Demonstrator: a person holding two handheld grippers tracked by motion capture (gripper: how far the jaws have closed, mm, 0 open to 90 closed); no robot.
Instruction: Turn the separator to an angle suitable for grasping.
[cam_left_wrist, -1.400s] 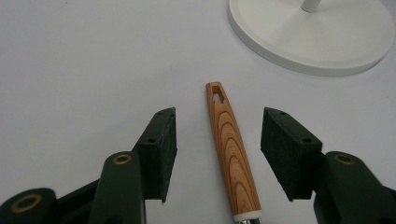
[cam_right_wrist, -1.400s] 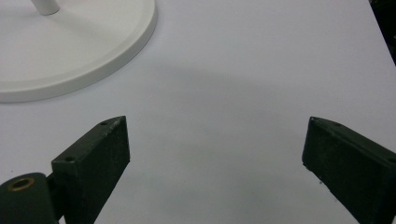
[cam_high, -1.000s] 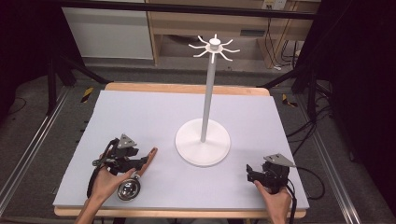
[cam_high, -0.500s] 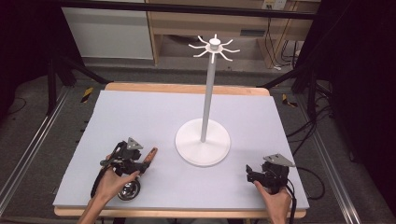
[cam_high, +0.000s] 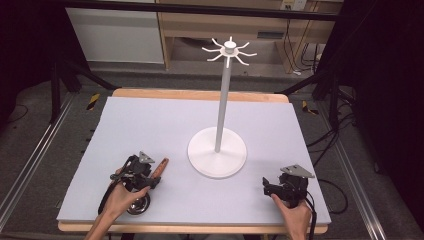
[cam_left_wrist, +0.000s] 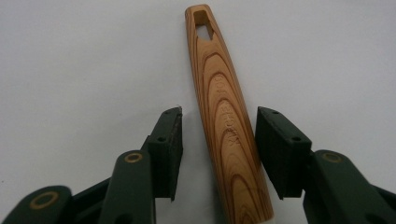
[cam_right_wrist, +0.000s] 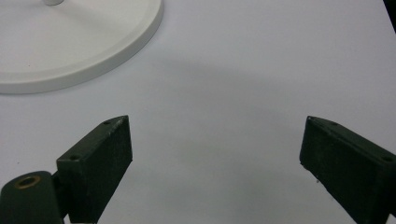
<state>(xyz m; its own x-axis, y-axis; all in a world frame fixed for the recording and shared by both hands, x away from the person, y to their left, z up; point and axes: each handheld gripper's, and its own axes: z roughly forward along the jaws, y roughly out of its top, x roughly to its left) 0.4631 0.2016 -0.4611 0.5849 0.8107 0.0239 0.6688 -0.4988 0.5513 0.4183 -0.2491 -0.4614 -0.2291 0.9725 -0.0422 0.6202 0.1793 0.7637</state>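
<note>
A utensil lies on the mat at the front left, with a wooden handle (cam_high: 160, 166) and a round metal bowl (cam_high: 138, 205). My left gripper (cam_high: 151, 176) is open and straddles the handle (cam_left_wrist: 224, 107). In the left gripper view its jaws stand on either side of the wood, a gap showing on each side. The handle's far end has a hanging slot (cam_left_wrist: 202, 21). A white hook stand (cam_high: 222, 100) rises from a round base (cam_high: 217, 159) at mid-table. My right gripper (cam_high: 266, 186) rests open at the front right, nothing between its jaws (cam_right_wrist: 215, 123).
A light grey mat (cam_high: 150, 120) covers the wooden table. The stand's base (cam_right_wrist: 70, 42) lies just ahead and left of the right gripper. Spokes with hooks (cam_high: 229, 50) fan out at the top of the stand. Metal rails run along both sides on the floor.
The left hand has shifted its gripper a little to the right and down over the wooden handle. The utensil and the right gripper have stayed where they were.
</note>
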